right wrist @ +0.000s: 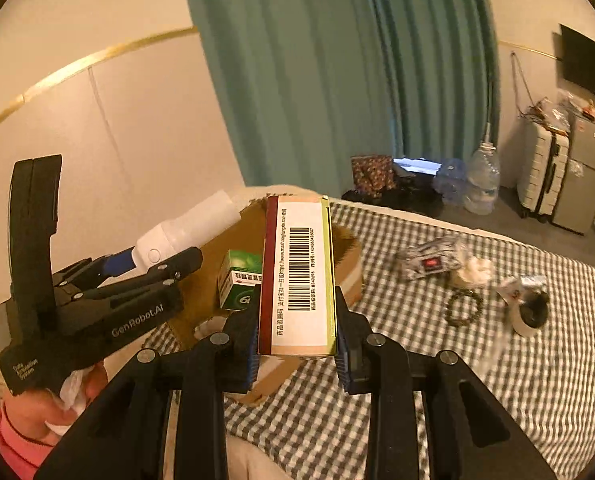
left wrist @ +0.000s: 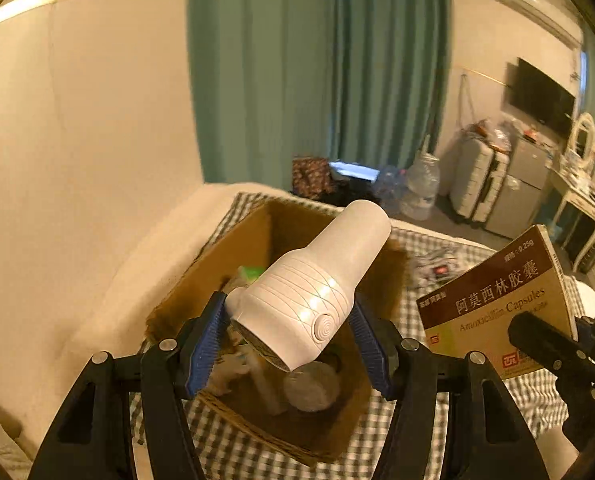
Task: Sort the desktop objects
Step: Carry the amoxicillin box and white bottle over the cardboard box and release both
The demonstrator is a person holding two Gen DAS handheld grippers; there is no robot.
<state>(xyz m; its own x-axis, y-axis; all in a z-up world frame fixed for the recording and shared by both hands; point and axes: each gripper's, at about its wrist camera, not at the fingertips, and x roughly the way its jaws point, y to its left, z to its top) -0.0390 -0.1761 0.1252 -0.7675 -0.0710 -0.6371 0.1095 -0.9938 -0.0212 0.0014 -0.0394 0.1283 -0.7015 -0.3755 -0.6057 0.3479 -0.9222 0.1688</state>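
My left gripper [left wrist: 287,332] is shut on a white plastic device [left wrist: 317,280] and holds it above an open cardboard box [left wrist: 237,248] on the checked cloth. The device also shows in the right wrist view [right wrist: 185,228]. My right gripper [right wrist: 297,344] is shut on a brown and yellow medicine box [right wrist: 297,276], barcode side up, just right of the cardboard box [right wrist: 349,256]. The medicine box shows in the left wrist view [left wrist: 493,300]. A green carton [right wrist: 239,280] and other items lie inside the cardboard box.
On the checked cloth [right wrist: 417,360] to the right lie a wrapped packet [right wrist: 433,262], a black bead bracelet [right wrist: 463,308], crumpled tissue [right wrist: 477,270] and a small pot [right wrist: 531,314]. Beyond are a teal curtain [right wrist: 317,80], water bottles [right wrist: 483,184] and a suitcase [right wrist: 543,168].
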